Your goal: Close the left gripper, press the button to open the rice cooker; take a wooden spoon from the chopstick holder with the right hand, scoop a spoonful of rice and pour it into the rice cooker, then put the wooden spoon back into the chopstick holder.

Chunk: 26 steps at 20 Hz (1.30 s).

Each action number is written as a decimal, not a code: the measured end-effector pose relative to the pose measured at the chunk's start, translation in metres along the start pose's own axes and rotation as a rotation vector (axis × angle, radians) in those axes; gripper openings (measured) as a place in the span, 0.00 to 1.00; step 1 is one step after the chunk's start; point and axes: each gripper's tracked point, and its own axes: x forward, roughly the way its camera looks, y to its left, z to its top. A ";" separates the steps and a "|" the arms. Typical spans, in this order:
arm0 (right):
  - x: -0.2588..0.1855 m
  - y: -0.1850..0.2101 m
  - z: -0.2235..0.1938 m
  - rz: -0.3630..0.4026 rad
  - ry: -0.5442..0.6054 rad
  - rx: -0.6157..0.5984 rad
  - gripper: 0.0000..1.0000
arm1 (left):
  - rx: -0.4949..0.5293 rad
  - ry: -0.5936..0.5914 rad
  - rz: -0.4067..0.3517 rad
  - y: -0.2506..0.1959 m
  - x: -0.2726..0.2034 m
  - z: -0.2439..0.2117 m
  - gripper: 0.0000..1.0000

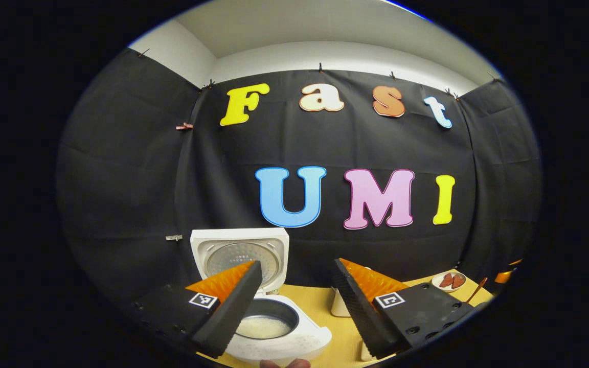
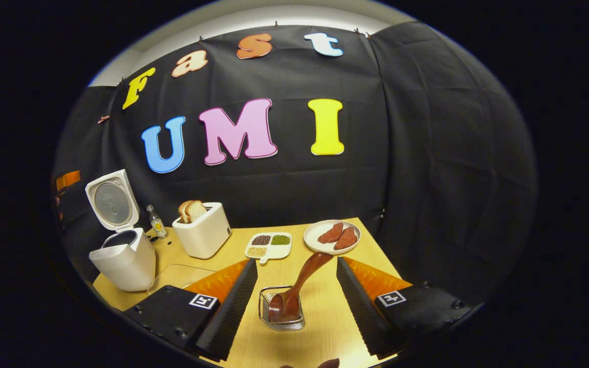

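A: At the left edge of the right gripper view, the rice cooker (image 2: pixel 123 258) stands on the table (image 2: pixel 325 312), lid already up. In the left gripper view it sits at lower centre, white grains in the pot, so the scoop looks poured. The return looks done or nearly so.

B: Spoon location?

A: Lower centre of the right gripper view. The wooden spoon (image 2: pixel 297 291) stands in the chopstick holder (image 2: pixel 280 309), bowl end down inside the wire basket, handle leaning up and to the right toward the plate (image 2: pixel 331 236).

B: Right gripper?

A: The right gripper (image 2: pixel 297 294) is spread wide, one finger on each side of the holder, neither touching the spoon. The spoon sits directly ahead, between the fingers, its long axis tilted off the gripper's forward line toward upper right.

B: Left gripper?

A: The left gripper (image 1: pixel 297 301) is also wide, holding nothing, hovering over the cooker at the bottom of its view. The cooker's open pot shows just behind its left finger.

B: Nearer hand?

A: Right, clearly. The holder is between its fingers; the left one is at the cooker, well apart from the holder. Judgement: if the spoon is settled, the right one only needs to back straight out without clipping the leaning handle.
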 end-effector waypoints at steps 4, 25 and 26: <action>0.041 -0.011 -0.039 0.047 0.095 0.098 0.98 | 0.009 0.036 0.019 -0.020 -0.007 -0.007 0.96; 0.051 0.008 0.017 0.089 -0.008 0.231 0.10 | 0.016 0.089 0.018 -0.018 -0.028 -0.012 0.95; 0.043 0.015 0.030 0.082 -0.036 0.226 0.10 | 0.011 0.093 0.002 -0.013 -0.025 -0.013 0.95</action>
